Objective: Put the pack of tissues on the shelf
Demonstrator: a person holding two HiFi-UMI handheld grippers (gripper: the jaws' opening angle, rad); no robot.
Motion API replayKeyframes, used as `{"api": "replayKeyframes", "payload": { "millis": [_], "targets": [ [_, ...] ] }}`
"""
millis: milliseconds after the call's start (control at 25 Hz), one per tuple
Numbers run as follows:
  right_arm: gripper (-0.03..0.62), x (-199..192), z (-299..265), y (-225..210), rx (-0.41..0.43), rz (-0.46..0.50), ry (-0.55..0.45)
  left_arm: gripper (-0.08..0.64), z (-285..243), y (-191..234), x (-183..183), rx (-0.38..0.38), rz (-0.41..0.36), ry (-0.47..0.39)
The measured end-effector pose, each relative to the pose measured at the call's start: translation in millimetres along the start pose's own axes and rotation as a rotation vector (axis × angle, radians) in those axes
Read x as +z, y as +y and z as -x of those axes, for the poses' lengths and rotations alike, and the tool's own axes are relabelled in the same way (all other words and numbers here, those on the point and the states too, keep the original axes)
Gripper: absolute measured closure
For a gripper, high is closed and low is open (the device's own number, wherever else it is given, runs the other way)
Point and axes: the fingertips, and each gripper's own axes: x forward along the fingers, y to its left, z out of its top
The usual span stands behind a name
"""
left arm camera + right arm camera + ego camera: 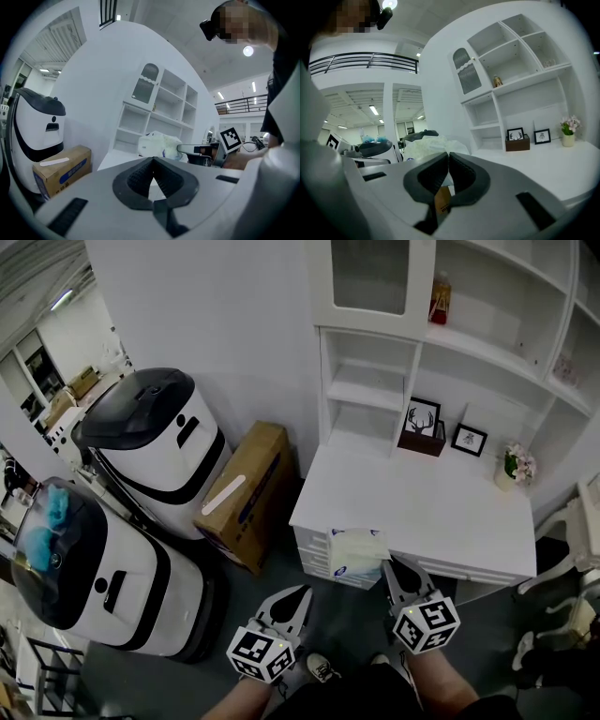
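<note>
the right gripper (pixel 392 570) is pinched shut on the near edge of the pack of tissues (pixel 356 553). the pack sticks out past its fingertips at the front left edge of the white desk (pixel 441 512). the left gripper (pixel 298 598) has its jaws together on nothing, off to the pack's left.

Scene is lit bright & evenly from overhead. Ceiling lamp (pixel 248 50) is blown out w/ glare, upper right of left gripper view. Heavy fisheye bend & dark vignette are seen at frame edges. Near foreground is rendered soft; shadows are kept faint.
</note>
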Motion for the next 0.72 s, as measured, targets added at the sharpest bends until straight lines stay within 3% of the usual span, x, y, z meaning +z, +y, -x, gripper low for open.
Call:
{"api": "replayKeyframes", "payload": {
  "millis": [720],
  "targets": [
    [0.584,5.7,-29.7,-0.2,0.02,0.006,0.007,0.555,-2.7,18.0,4.0,0.023,0.012,-0.006]
  ]
}}
